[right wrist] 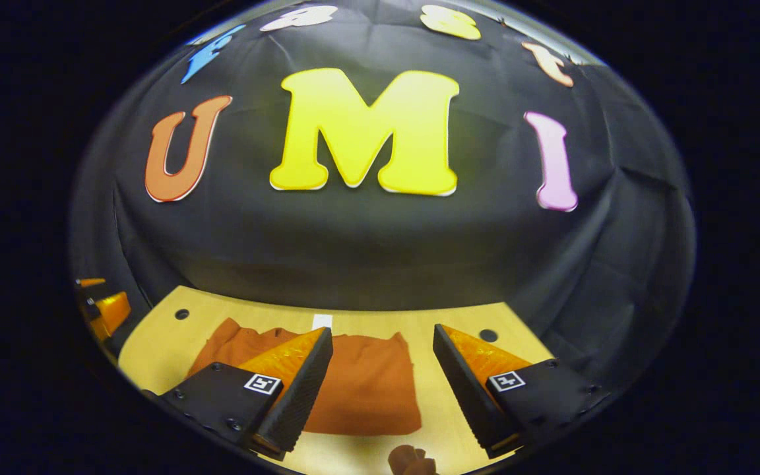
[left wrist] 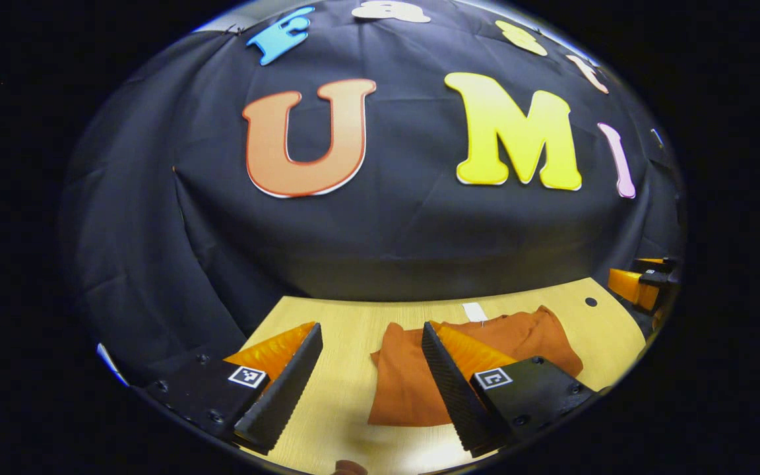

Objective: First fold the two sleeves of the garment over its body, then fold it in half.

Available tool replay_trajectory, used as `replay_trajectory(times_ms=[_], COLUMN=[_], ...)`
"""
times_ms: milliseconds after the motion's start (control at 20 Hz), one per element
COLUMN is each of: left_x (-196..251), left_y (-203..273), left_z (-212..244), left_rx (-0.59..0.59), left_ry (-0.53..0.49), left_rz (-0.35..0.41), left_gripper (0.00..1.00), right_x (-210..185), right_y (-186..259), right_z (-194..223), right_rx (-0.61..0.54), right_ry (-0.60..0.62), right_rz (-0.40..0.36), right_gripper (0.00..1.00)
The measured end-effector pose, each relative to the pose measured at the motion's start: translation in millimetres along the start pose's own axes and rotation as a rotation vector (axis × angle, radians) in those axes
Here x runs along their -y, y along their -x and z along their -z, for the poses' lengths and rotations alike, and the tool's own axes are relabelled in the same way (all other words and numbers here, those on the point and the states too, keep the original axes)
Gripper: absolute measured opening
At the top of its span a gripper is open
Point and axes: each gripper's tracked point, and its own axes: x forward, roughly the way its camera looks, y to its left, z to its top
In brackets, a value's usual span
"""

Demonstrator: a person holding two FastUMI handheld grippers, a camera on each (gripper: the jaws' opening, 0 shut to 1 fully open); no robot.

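Black cloth hangs behind a pale wooden table, and both tools hover above its near edge with nothing between their fingers.

Nearest in the left gripper view, the left gripper has its jaws spread wide; one finger hangs over bare wood, the other over the near left part of the shirt. In the right gripper view, the right gripper is likewise spread wide, one finger over the shirt, the other over bare wood toward the table's right edge.

The rust-orange shirt lies in the middle of the table, as a compact block with a fairly straight near hem and right side. No sleeve sticks out flat to either side; on the far left the cloth is bunched and rumpled. A white tag sits at its far edge, toward the wall. Whether the sleeves already lie folded over the body, or are only crumpled under it, I cannot tell.

Risks, as I judge them: a pinch at the near hem could catch one layer only, so the stack slides apart when lifted. The bunched far-left corner could drag and skew any fold. Uneven lifting by the two tools would twist the cloth. A small brown thing at the near edge could snag.
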Motion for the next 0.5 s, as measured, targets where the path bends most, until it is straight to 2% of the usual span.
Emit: replay_trajectory(times_ms=[250,500], left_x=[17,30], left_y=[59,92], left_z=[11,15], left_rx=[0.027,0.041], left_ry=[0.083,0.066], left_rz=[0.044,0.088], left_gripper=[0.98,0.98], right_x=[-8,-6], right_y=[84,140], right_z=[7,14], right_rx=[0.061,0.084], right_ry=[0.010,0.003], right_rz=[0.015,0.018], right_gripper=[0.95,0.95])
